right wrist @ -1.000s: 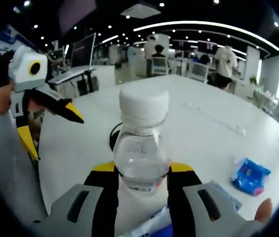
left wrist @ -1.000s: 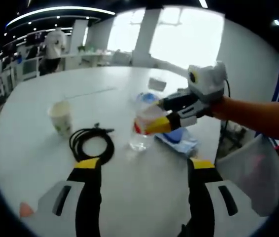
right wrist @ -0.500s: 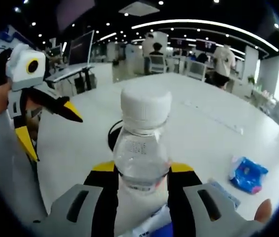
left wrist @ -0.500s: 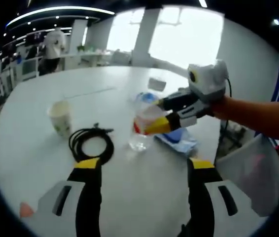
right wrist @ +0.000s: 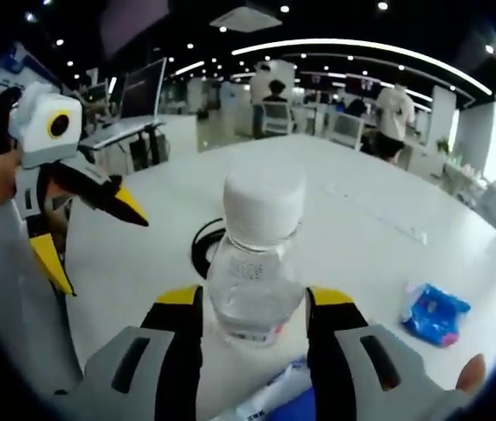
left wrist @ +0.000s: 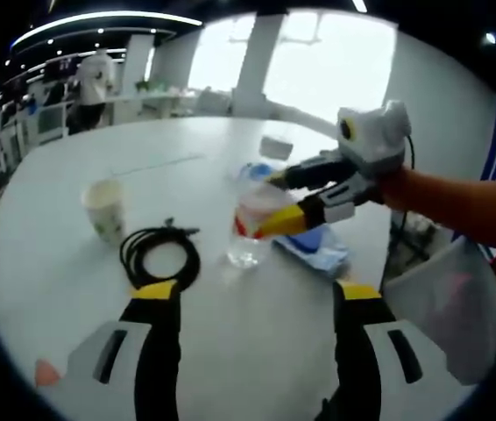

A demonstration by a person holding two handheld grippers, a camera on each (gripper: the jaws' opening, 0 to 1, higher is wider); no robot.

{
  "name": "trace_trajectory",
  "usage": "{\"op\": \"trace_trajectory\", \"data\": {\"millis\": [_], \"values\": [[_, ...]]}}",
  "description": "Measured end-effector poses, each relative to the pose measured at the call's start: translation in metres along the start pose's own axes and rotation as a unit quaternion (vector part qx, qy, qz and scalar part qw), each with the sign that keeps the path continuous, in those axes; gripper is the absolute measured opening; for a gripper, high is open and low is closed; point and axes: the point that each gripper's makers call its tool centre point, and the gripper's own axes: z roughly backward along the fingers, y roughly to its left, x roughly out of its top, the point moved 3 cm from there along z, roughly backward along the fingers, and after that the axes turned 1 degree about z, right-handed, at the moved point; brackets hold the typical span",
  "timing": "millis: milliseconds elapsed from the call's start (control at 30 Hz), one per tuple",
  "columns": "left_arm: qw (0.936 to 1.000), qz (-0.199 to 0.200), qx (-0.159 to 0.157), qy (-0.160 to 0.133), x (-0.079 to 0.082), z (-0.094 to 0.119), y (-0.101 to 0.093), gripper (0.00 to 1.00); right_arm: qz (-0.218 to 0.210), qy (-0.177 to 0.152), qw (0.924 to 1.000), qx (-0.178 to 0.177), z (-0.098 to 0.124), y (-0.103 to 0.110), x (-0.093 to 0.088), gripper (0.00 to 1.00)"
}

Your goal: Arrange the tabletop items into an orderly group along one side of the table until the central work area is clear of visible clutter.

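In the right gripper view, we see our right gripper (right wrist: 252,307) with its yellow-tipped jaws set around the body of a clear water bottle (right wrist: 257,263); slim gaps show beside the bottle on each side, so we cannot tell whether the jaws are actually pressing on it. The bottle stands upright on the white table (right wrist: 353,237) with its white cap on. Just below it lies a blue and white packet (right wrist: 274,403) (partly cut off by the jaws). Further right sits a small blue pouch (right wrist: 432,313), well apart from the bottle.

In the left gripper view, our left gripper (left wrist: 252,298) holds its jaws wide apart with nothing between them, hovering over bare tabletop. Just beyond its left jaw lies a coiled black cable (left wrist: 160,254), and past that a paper cup (left wrist: 105,208) stands upright. The bottle stands near the table's middle, to the right of the cable.
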Motion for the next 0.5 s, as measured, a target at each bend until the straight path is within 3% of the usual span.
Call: {"op": "trace_trajectory", "data": {"millis": [333, 500], "values": [[1.0, -0.004, 0.006, -0.005, 0.003, -0.003, -0.003, 0.67, -0.004, -0.005, 1.0, -0.006, 0.018, 0.0, 0.0, 0.51], [0.9997, -0.016, 0.008, -0.014, 0.01, -0.011, -0.014, 0.66, -0.006, -0.012, 0.9998, -0.011, 0.031, -0.001, 0.0, 0.53]]}}
